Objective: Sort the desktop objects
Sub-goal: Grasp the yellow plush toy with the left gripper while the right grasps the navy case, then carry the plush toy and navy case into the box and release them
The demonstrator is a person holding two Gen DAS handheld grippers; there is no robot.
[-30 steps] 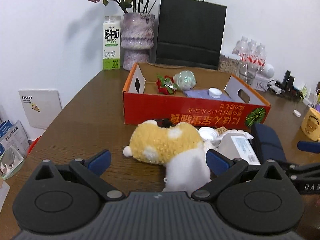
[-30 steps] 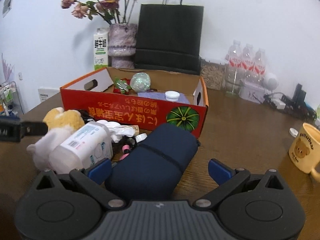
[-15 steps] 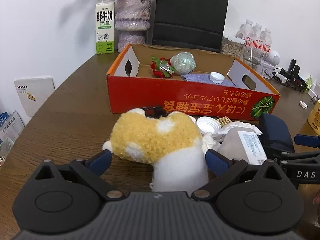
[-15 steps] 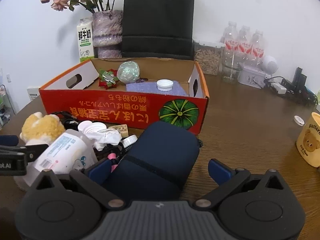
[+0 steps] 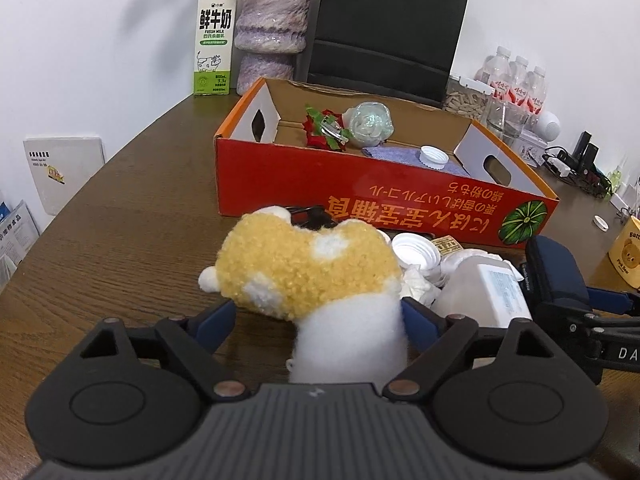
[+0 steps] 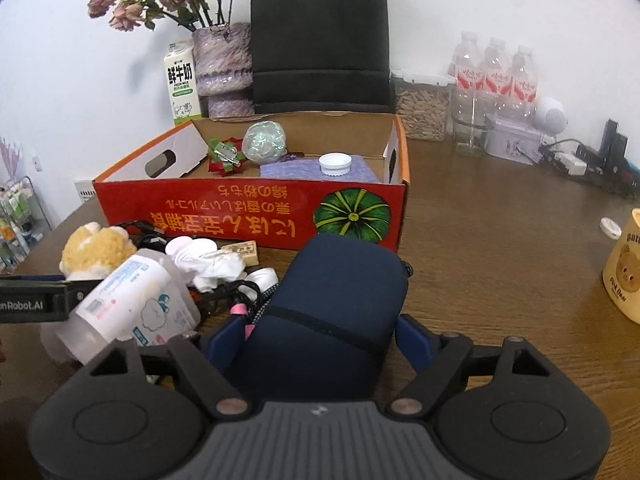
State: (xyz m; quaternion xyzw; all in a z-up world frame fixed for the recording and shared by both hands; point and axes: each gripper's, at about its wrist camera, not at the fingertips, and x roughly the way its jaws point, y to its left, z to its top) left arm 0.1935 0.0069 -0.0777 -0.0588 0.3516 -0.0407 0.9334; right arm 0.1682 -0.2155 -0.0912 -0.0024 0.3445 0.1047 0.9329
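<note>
Left wrist view: left hand-held gripper (image 5: 318, 318) straddles the plush (image 5: 308, 276), which lies on the tabletop (image 5: 120, 240) at 6 o'clock from the red box (image 5: 384, 204). Its jaws are closing; the right pad sits at the plush's white part, the left pad looks just clear, so no firm pinch yet.

Right wrist view: right hand-held gripper (image 6: 320, 340) straddles the navy pouch (image 6: 336, 304), which rests against the box front (image 6: 248, 212), at 3 o'clock from the loose pile. Jaws are closing, pads at the pouch flanks; whether they press cannot be told.

Pile between the two items: bottle (image 6: 132, 304), white caps, tissue, cords. Already in the box: a cap (image 6: 335, 163), a purple cloth, a red bow, an iridescent ball.

Step in hand, by judgement: a double grasp, plush and pouch. Next move calls for finishing both closures, lifting clear of the pile, then carrying toward 12 o'clock over the box wall. Risk: the cords beside the pouch may snag.
</note>
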